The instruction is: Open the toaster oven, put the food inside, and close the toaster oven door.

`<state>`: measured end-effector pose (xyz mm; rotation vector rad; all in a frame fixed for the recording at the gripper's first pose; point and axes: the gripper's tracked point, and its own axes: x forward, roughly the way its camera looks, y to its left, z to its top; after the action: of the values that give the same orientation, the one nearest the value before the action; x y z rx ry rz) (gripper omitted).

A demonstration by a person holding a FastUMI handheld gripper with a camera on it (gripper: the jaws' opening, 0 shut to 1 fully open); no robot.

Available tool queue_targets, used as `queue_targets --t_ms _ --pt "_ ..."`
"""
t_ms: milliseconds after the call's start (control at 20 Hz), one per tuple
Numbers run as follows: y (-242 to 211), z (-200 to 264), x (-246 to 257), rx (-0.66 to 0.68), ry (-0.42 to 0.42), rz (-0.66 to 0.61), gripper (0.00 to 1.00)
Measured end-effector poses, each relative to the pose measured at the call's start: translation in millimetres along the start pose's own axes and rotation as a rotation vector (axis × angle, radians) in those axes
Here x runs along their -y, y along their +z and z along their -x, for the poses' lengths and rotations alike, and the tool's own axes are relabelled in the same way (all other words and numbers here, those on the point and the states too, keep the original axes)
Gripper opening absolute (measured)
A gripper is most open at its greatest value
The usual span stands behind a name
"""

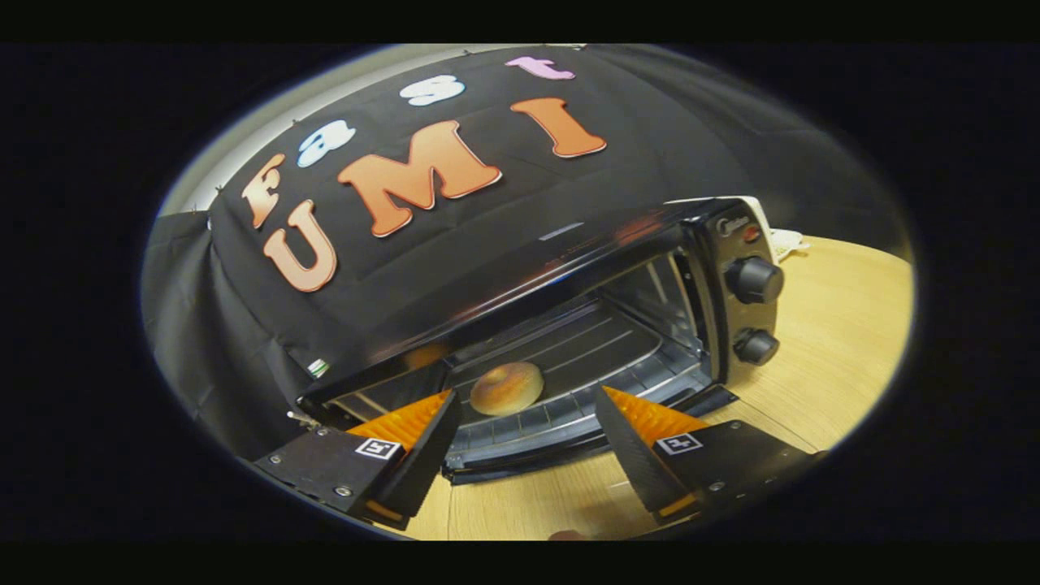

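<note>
The gripper [524, 406] stands wide apart with nothing between its fingers, just ahead of the open toaster oven [569, 309]. The bagel [506, 387] lies on the rack [585, 349] inside, beyond the fingertips.

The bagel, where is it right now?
In the gripper view, the bagel lies on the wire rack inside the open toaster oven, just ahead of the open gripper and between its fingers, not touching them.
</note>
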<state>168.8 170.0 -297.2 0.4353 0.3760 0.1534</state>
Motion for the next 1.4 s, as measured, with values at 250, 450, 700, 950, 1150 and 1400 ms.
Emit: queue_targets --t_ms 250,450,700,950,1150,1400 --pt "6.4 60.0 -5.4 0.031 0.023 0.135 0.98" --pt "-0.5 102.4 2.0 0.028 0.009 0.243 0.98" --pt "-17.2 141.8 29.5 0.015 -0.037 0.27 0.98" --pt "-55.7 162.8 53.5 -0.055 -0.074 0.344 0.98" --pt "-89.5 164.9 66.8 -0.118 -0.094 0.409 0.99" --pt "-112.3 150.6 75.7 -0.178 -0.106 0.476 0.99"
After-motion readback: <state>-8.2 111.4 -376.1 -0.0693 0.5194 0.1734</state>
